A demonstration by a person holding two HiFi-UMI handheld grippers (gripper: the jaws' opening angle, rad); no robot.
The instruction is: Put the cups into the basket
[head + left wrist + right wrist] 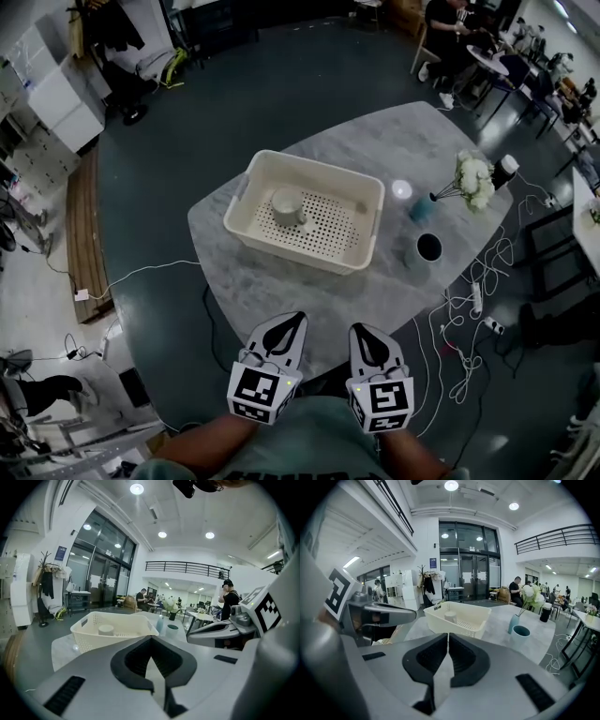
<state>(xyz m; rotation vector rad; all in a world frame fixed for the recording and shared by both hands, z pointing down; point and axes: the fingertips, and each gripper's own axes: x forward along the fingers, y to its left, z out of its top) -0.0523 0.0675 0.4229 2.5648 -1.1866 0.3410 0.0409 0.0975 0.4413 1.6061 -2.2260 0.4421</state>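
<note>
A cream perforated basket (302,249) stands on the grey marble table (281,291), with a pale cup (287,204) upright inside it near its left end. A teal cup (427,248) stands on the table just right of the basket. Both grippers hang near the table's front edge, close to my body and well short of the basket. My left gripper (295,323) is shut with nothing in it, and so is my right gripper (361,333). The right gripper view shows the basket (457,624), the cup in it (450,617) and the teal cup (520,634) ahead.
Behind the teal cup are a slim blue vase (421,208) with white flowers (475,178), a small white round thing (401,189) and a dark lidded cup (506,169). Cables (473,309) trail on the floor at the right. People sit at a far table (487,61).
</note>
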